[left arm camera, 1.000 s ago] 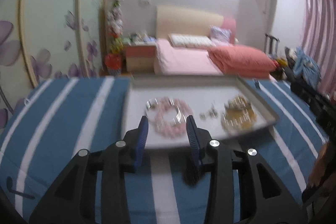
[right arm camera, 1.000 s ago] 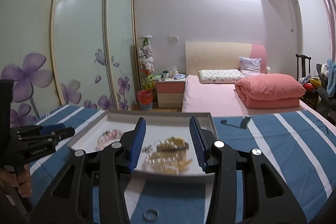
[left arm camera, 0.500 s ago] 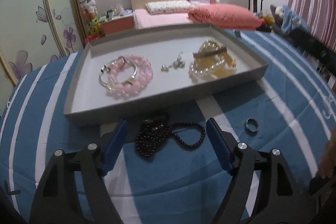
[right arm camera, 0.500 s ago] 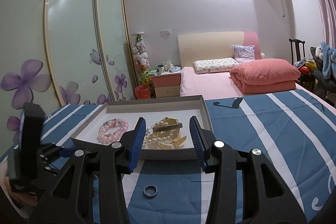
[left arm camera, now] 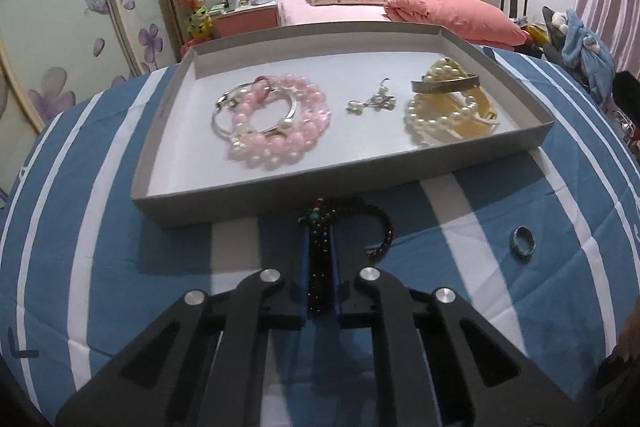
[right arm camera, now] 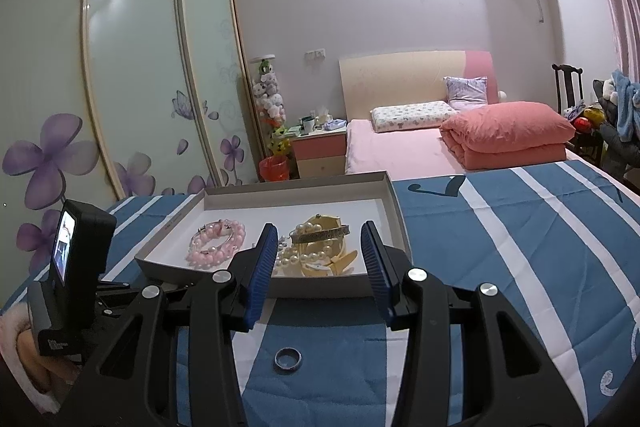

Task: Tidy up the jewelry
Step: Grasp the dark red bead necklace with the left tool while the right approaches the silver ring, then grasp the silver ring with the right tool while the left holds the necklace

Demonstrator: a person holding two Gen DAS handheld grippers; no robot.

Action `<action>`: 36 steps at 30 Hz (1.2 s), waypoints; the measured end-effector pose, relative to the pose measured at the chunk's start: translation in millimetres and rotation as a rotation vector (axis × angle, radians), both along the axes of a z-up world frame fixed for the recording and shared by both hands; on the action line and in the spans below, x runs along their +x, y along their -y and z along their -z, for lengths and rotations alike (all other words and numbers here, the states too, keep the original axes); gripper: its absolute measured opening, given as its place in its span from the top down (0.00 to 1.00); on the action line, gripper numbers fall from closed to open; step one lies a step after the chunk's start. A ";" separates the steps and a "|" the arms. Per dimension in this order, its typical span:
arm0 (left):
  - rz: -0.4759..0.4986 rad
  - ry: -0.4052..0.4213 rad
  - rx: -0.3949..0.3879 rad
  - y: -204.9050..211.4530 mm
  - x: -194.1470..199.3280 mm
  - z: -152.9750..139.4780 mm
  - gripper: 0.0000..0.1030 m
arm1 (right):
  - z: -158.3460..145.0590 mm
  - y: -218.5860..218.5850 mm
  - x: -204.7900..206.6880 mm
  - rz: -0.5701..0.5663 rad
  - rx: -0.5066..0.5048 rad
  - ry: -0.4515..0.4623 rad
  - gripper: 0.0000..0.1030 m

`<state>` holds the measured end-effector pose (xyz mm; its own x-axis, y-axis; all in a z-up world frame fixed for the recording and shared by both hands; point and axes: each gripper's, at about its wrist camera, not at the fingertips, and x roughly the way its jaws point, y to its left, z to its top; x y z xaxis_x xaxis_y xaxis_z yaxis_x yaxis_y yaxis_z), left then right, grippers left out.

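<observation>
Lying on the striped cloth [left arm camera: 120, 267] just before the tray [left arm camera: 340, 187], the dark bead necklace [left arm camera: 320, 267] is now pinched in the left gripper [left arm camera: 320, 291] — wide apart a moment ago. The right gripper [right arm camera: 320, 267] hangs unchanged — half open, empty — above the ring [right arm camera: 287, 359].

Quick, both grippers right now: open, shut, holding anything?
Left gripper: shut on the dark bead necklace, which lies on the blue striped cloth.
Right gripper: open, holding nothing; the ring lies below it.
</observation>
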<state>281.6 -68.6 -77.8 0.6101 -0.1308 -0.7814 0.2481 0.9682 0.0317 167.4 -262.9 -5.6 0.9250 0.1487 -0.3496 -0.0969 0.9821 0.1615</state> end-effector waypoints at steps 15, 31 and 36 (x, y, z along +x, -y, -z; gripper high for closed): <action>-0.131 -0.001 -0.003 -94.2 -35.2 -4.6 0.90 | 24.0 -26.4 -1.4 -0.158 -0.074 -0.217 0.59; -0.132 -0.003 -0.014 -95.9 -36.9 -6.1 0.90 | 59.0 -43.0 27.7 -0.146 -0.168 -0.476 0.70; -0.132 -0.003 -0.015 -96.3 -37.2 -6.5 0.90 | 59.7 -44.1 31.4 -0.136 -0.175 -0.484 0.70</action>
